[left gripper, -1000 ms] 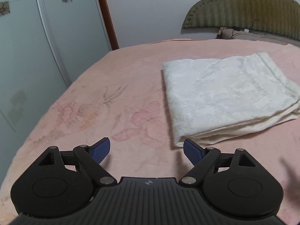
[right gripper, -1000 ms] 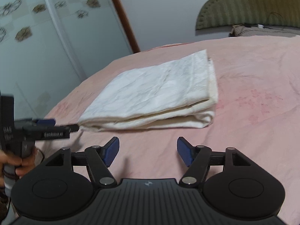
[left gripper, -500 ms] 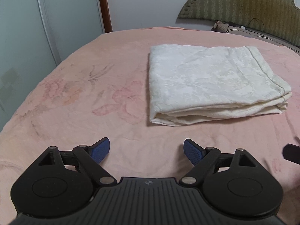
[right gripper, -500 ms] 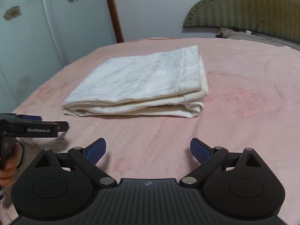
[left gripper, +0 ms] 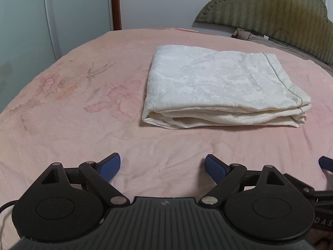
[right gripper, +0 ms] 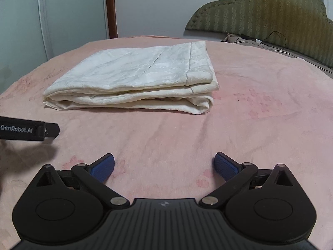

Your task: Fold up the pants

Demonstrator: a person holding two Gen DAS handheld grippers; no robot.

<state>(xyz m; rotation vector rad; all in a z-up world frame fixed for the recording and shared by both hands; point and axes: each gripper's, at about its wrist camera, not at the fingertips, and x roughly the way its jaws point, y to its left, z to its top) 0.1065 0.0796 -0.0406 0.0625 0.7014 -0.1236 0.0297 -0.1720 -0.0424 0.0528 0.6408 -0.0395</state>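
Cream pants (left gripper: 222,87) lie folded on the pink bed (left gripper: 83,104). They look soft and floppy; pinch a thick folded corner. Left gripper (left gripper: 162,166) is spread, empty. Right gripper (right gripper: 164,165) is opening, empty, near the pants.

Ahead of the parted jaws, the folded pants (left gripper: 218,87) are cream cloth with a faint woven pattern, matt and creased. Under the jaws lies a soft, matt pink bedspread (left gripper: 62,114); beyond, a ribbed olive fabric headboard (right gripper: 270,10).
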